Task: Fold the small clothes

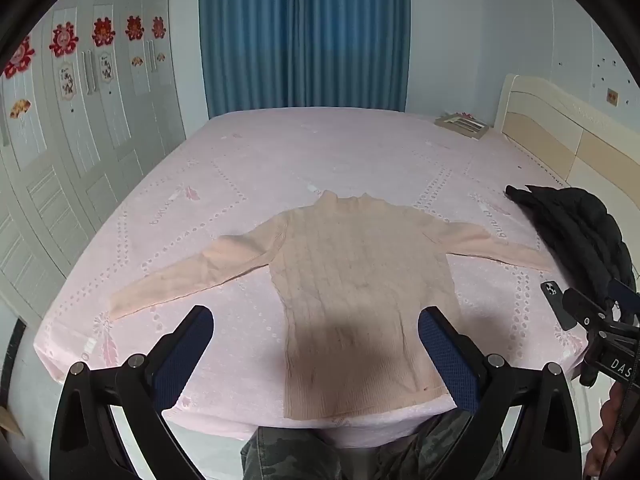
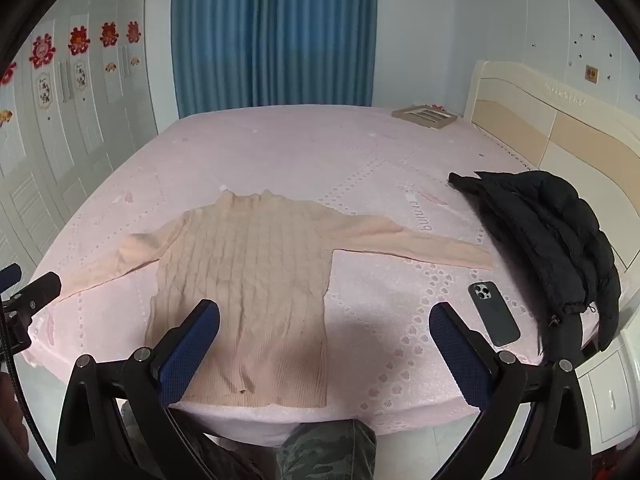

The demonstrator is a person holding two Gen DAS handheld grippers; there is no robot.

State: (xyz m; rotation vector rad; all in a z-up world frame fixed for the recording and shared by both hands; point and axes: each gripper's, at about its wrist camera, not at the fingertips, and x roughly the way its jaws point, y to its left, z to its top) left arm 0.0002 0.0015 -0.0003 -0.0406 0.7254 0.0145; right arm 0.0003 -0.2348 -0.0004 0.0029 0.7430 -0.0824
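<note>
A small peach knit sweater [image 1: 360,280] lies flat on the pink bed [image 1: 280,160], collar away from me, hem at the near edge, both sleeves spread out to the sides. It also shows in the right wrist view [image 2: 248,280]. My left gripper [image 1: 316,316] is open and empty, held above the sweater's lower part. My right gripper [image 2: 325,312] is open and empty, above the sweater's hem and the bare sheet to its right. The right gripper's body shows at the left view's right edge [image 1: 600,328].
A black puffer jacket [image 2: 552,240] lies on the bed's right side by the headboard [image 2: 560,128]. A dark phone [image 2: 494,314] lies near the right sleeve end. A framed picture [image 2: 424,115] lies at the far right corner. A white nightstand [image 2: 612,392] stands at the right. My camouflage trousers [image 2: 328,452] touch the bed's near edge.
</note>
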